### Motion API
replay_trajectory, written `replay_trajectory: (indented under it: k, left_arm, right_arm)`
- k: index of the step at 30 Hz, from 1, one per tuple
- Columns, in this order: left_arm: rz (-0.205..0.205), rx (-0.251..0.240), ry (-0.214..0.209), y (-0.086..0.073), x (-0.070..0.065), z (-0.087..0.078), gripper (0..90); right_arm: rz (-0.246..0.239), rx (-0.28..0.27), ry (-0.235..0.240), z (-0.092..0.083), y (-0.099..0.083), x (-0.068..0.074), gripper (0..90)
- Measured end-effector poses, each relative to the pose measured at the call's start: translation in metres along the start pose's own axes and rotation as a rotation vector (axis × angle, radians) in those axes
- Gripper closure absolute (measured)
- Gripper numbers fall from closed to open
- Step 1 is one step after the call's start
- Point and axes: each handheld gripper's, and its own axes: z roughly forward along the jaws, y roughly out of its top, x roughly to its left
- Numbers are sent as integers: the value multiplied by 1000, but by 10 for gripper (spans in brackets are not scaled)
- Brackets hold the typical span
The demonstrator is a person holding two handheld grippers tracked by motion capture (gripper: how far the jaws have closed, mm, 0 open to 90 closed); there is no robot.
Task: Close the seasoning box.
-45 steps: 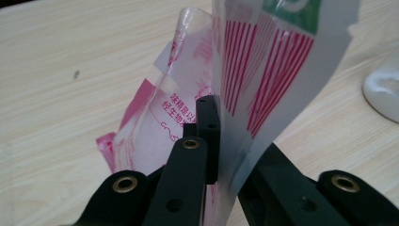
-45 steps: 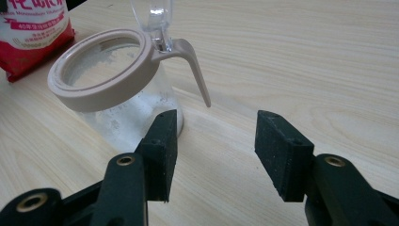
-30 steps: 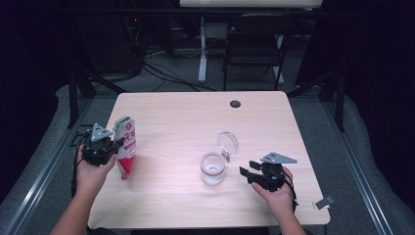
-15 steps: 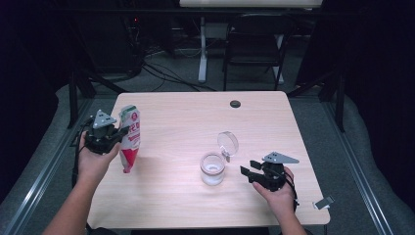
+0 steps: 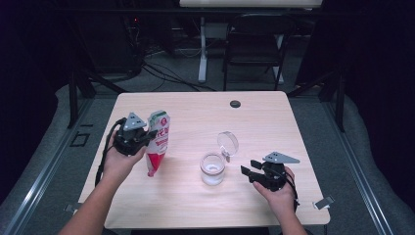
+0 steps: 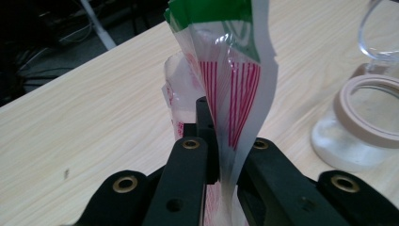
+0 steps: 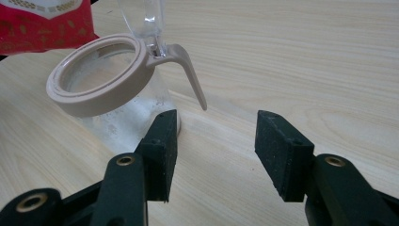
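Since a second ago you have lifted the pouch up the tabletop, left of the jar. Your left gripper has its jaws clamped on it; your right gripper rests right of the jar, jaws apart, holding nothing.

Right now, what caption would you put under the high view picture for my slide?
Left gripper lifts a red-and-white pouch beside an open glass jar; right gripper waits, jaws open.

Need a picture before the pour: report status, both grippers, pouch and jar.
Left gripper shut on pouch, lifted. Right gripper open, empty, beside jar. Jar lid flipped open. Path between clear.
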Motion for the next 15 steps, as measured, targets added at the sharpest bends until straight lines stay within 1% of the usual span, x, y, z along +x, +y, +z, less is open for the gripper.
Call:
replay_trajectory:
  k: [5, 6, 8, 10, 12, 13, 15]
  left_arm:
    - [35, 18, -28, 3, -14, 8, 900]
    - [38, 12, -32, 3, -17, 9, 900]
    - [54, 16, -45, 4, -21, 10, 900]
    - [58, 11, -56, 5, -26, 12, 900]
    - [68, 10, -70, 5, -30, 13, 900]
    - [77, 8, -77, 5, -33, 14, 900]
    - [84, 4, -97, 4, -38, 15, 900]
  right_arm:
    - [3, -1, 0, -1, 0, -1, 493]
    - [2, -2, 0, -1, 0, -1, 493]
    - [-6, 10, -7, -1, 1, -1, 493]
    - [-17, 15, -14, 0, 1, -1, 496]
    - [-23, 8, -14, -1, 1, -1, 514]
    - [-25, 6, -13, -1, 1, -1, 515]
    - [-23, -8, -12, -1, 2, 0, 516]
